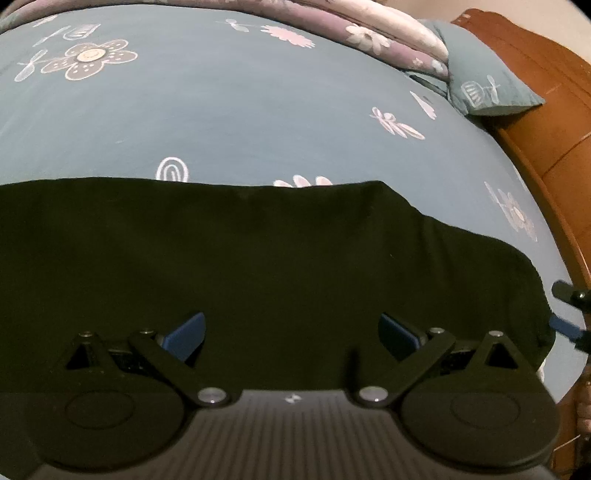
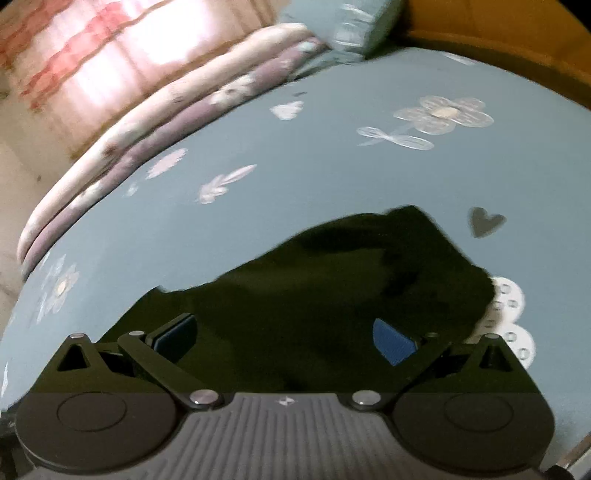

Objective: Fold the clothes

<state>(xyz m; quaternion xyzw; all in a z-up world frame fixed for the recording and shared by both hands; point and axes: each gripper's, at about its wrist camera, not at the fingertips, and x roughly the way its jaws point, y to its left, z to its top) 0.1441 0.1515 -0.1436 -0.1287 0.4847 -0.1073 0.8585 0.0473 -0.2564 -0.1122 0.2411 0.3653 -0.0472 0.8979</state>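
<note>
A black garment (image 1: 258, 251) lies spread flat on a blue-grey flowered bedsheet (image 1: 221, 110). My left gripper (image 1: 291, 334) hovers over its near part, jaws wide open, blue pads apart, holding nothing. In the right wrist view the same black garment (image 2: 332, 280) shows one end or corner, somewhat rumpled. My right gripper (image 2: 284, 336) is over it, jaws wide open and empty. The right gripper's fingers (image 1: 570, 325) show at the far right edge of the left wrist view, beside the garment's right end.
A folded purple and white flowered quilt (image 1: 369, 33) lies along the far side of the bed, with a blue-grey pillow (image 1: 484, 81) beside it. A wooden headboard (image 1: 535, 74) borders the right. A curtained window (image 2: 92, 55) stands beyond the quilt.
</note>
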